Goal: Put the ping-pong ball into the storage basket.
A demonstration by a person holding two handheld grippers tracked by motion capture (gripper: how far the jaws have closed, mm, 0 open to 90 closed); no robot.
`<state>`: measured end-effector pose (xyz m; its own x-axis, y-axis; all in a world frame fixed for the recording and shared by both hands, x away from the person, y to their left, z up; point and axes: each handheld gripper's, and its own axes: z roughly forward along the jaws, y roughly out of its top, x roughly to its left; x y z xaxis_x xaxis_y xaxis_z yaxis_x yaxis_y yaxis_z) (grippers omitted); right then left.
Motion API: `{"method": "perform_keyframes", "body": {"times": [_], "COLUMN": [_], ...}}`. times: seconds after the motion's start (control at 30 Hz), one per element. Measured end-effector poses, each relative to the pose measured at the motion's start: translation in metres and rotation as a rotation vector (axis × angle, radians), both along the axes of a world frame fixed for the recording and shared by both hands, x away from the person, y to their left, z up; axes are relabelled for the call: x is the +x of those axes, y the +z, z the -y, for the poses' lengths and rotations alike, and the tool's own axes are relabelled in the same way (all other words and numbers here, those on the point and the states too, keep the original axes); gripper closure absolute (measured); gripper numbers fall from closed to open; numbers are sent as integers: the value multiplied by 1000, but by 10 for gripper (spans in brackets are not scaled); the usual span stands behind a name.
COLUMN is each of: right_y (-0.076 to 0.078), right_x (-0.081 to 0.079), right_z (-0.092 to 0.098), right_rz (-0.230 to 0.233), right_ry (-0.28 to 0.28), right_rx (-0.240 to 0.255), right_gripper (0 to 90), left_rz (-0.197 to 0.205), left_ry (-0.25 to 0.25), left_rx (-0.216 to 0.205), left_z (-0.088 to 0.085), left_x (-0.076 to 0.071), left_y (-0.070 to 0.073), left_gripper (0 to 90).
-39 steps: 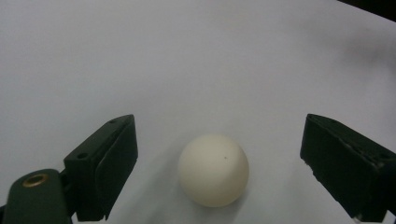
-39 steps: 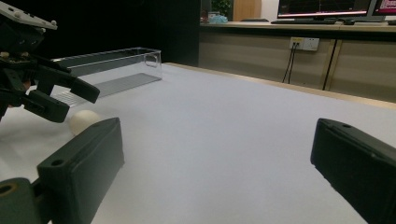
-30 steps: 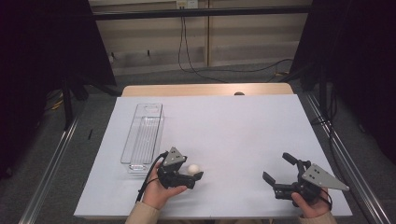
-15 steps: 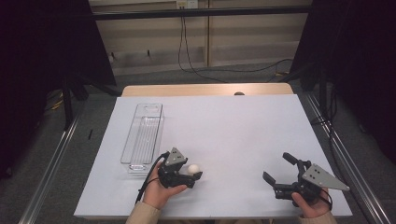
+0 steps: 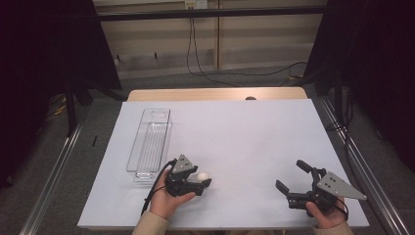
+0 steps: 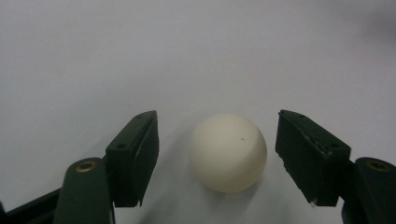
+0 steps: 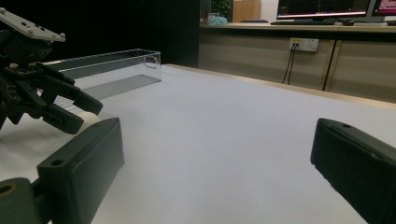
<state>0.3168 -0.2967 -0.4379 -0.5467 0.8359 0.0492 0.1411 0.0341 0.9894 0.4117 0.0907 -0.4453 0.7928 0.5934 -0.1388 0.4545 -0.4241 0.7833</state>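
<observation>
Left claw (image 6: 217,163) jaws just been closing around white ball (image 6: 228,152) on table (image 5: 254,137), gaps either side, not gripped. Right claw (image 5: 293,176) apart, idle. Lift, transfer to clear tray (image 5: 149,142) remain.

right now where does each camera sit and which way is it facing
High view: above the person's side, looking forward and down on the table; shows both hands, left gripper, right gripper.
Left gripper view: on that gripper, looking along its jaws, which have just been closing around the white ball, gaps either side.
Right gripper view: low, looking across the table along its open jaws.
Shared: clear bin, also in the right gripper view.
</observation>
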Motion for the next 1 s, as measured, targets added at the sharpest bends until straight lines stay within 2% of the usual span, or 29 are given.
{"method": "perform_keyframes", "body": {"times": [0.13,0.17,0.43,0.7,0.77,0.9,0.93,1.0], "right_y": [0,0,0,0,0,0,0,0], "right_x": [0,0,0,0,0,0,0,0], "right_z": [0,0,0,0,0,1,1,1], "right_rz": [1,0,0,2,-1,2,2,3], "right_ry": [0,-1,-1,3,-1,0,-1,-4], "right_rx": [1,0,0,-5,1,-8,-7,-5], "right_gripper": [21,21,21,21,21,21,21,21], "left_rz": [3,-3,2,-14,-17,-25,-27,-27], "left_ry": [17,13,19,8,9,1,-5,-8], "left_rx": [12,-4,18,-8,2,-5,11,5], "left_z": [-1,-1,-1,-1,0,2,1,2], "left_x": [0,0,0,1,1,2,2,2], "left_y": [1,1,1,0,0,-1,-1,-1], "left_gripper": [319,322,342,349,352,365,367,374]}}
